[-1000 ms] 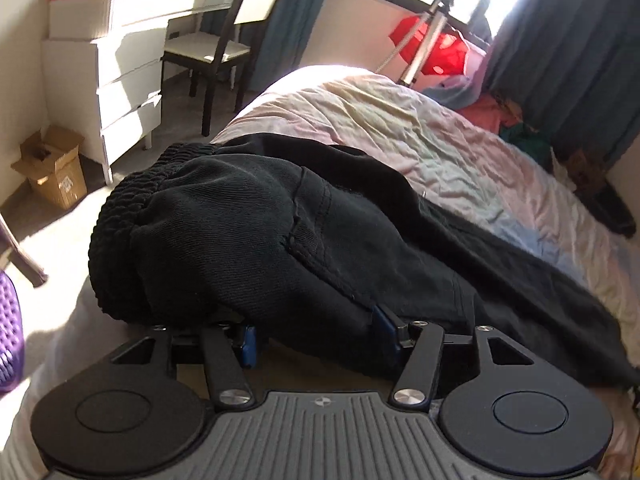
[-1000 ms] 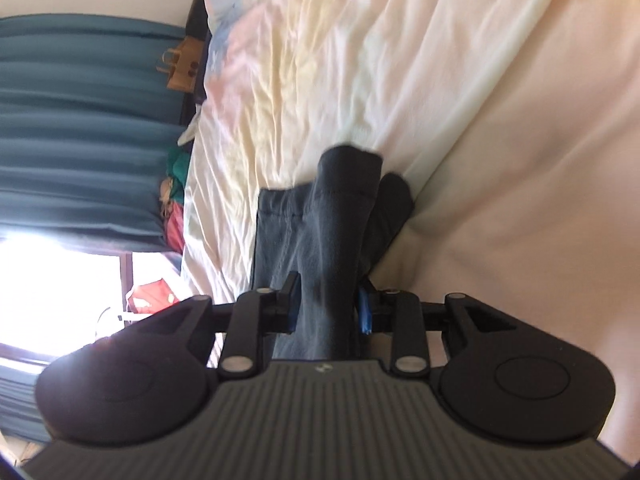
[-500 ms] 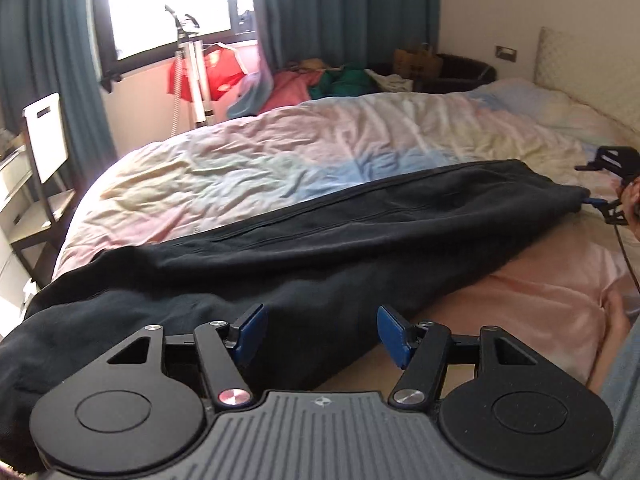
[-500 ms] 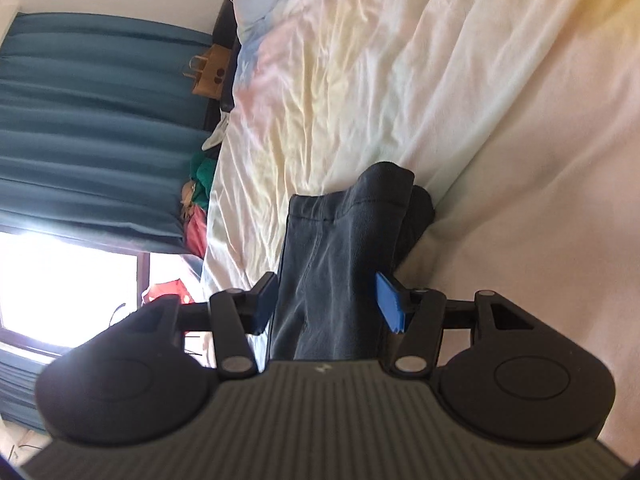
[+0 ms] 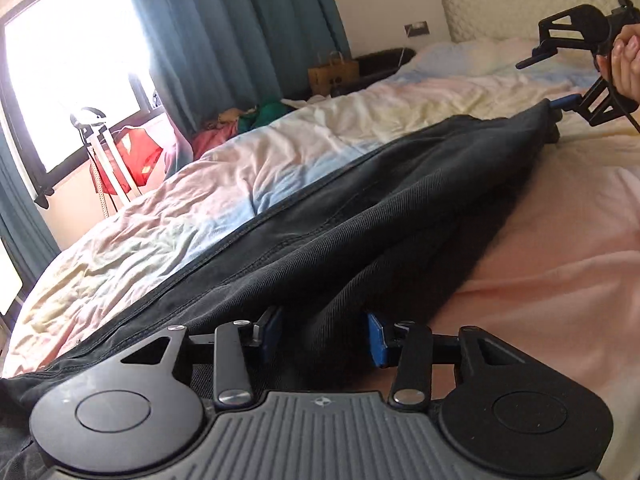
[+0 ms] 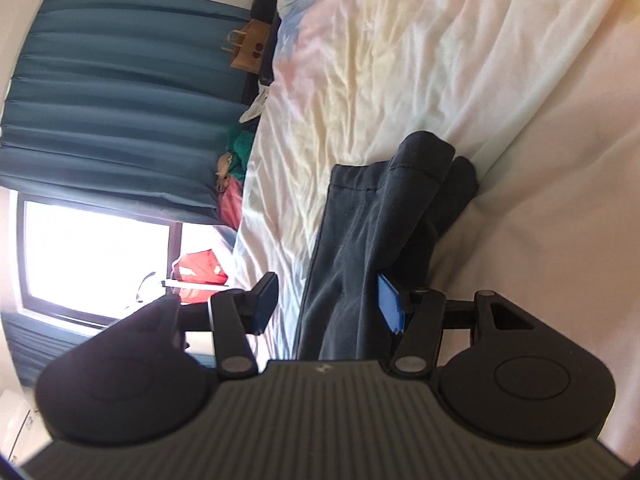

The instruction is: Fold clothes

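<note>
Dark trousers lie stretched lengthwise along the bed's near edge, folded leg on leg. My left gripper is open, its blue pads on either side of a fold of trouser fabric. My right gripper is open above the leg hems, which rest on the sheet. The right gripper also shows in the left wrist view at the trousers' far end, held by a hand.
The bed has a crumpled pastel sheet. Teal curtains, a bright window, a tripod with a red bag, a clothes pile and a paper bag stand beyond the bed's far side.
Both grippers have opened. The right one let go of the trouser legs, which now lie on the sheet. The left one swung from the waistband end to look along the trousers.
</note>
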The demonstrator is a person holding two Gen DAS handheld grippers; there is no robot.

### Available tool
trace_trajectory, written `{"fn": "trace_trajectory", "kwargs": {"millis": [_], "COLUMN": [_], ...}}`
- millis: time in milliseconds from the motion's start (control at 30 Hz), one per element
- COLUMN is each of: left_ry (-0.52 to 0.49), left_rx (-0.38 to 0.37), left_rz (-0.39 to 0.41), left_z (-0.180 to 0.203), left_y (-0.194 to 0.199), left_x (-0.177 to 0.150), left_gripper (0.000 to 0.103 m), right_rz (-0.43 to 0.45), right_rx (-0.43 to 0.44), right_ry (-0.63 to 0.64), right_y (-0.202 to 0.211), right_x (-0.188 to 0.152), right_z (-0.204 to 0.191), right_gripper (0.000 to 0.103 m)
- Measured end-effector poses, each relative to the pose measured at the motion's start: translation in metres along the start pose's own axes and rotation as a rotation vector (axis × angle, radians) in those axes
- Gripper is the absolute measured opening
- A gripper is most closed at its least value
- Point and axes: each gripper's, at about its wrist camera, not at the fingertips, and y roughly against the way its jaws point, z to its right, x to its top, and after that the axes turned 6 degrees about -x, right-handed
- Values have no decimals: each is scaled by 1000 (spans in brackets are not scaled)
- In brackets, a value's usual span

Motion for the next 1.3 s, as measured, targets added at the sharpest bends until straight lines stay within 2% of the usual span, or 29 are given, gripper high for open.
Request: {"fn": "trace_trajectory", "kwargs": {"millis": [67,133,233,300,367,400,433,500,633,733,833,867,933,1100,1133,1167,1233,1300], "left_ry": [39,67,120,164,202,216,225,240,270,289,285,281,267,216,209,204,204,212], "left_rx": [-21,-47,-71,-85,-97,-102,-107,-125,-180,-220,-258,-269,-277,-275,-271,-265,-259,-256], "left_rz": [37,73,119,141,156,164,171,190,236,270,278,274,243,129,113,101,85,78], "left_z": [-4,-8,-15,-22,-30,-33,-36,-40,-48,-53,-58,-59,-56,-40,-37,-35,-33,-33], "left_y": [2,9,19,24,30,33,35,41,51,59,65,66,62,41,38,35,31,29], "left_x": [-1,2,9,12,15,16,17,18,17,17,18,18,14,2,0,-2,-5,-7], "left_gripper": [22,12,6,4,3,3,3,3,2,2,2,2,2,2,2,2,3,4], "right_rz": [-21,-38,-14,-1,26,44,60,83,89,130,257,297,328,217,192,179,184,190], "right_rx": [16,-1,-109,-145,-176,-196,-226,-264,-220,-84,44,52,-41,-263,-293,-286,-271,-295], "right_ry": [4,7,46,74,99,122,150,185,232,310,416,433,430,148,93,58,87,191], "right_y": [-6,-12,-17,-23,-29,-34,-40,-53,-74,-68,-44,-38,-38,-50,-49,-46,-41,-42], "right_x": [-2,-4,-6,-7,-6,-5,-3,1,13,19,14,12,12,25,28,30,32,27], "right_z": [-3,-5,-11,-13,-16,-20,-26,-39,-87,-140,-165,-161,-137,-23,-7,3,2,-8], "right_gripper": [56,56,56,56,46,32,11,7,6,5,5,5,5,6,6,6,6,6]}}
